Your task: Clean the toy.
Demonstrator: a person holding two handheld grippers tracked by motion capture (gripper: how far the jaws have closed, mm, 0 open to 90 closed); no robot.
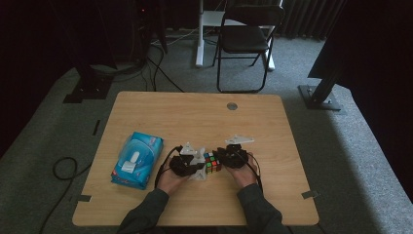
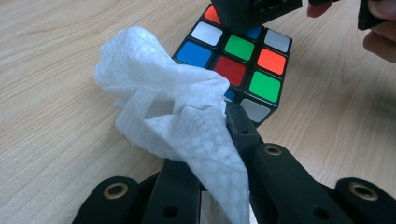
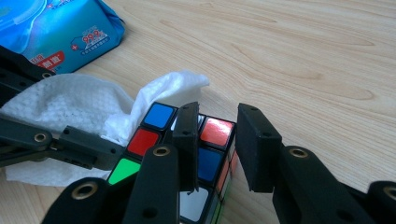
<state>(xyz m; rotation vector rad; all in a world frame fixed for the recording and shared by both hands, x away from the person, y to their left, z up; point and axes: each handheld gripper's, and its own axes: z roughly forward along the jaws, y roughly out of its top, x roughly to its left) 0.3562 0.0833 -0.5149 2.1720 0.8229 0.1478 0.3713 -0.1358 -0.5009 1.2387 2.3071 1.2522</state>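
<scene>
I have the multicoloured plastic puzzle cube (image 1: 212,163) centre frame on the wooden table (image 1: 146,204). My right gripper (image 3: 217,147) is parted around its corner; my left gripper (image 2: 219,154) pinches a crumpled white wipe (image 2: 168,107). Wiping may push the unclamped cube away.

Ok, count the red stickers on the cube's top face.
2 on the cube's top face: one at the centre, one at a corner partly under the right gripper; its jaw may hide others.

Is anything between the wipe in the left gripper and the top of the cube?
The crumpled white wet wipe in the left gripper already reaches the multicoloured puzzle cube. One jaw of the right gripper lies over the cube's top, covering part of that face.
</scene>
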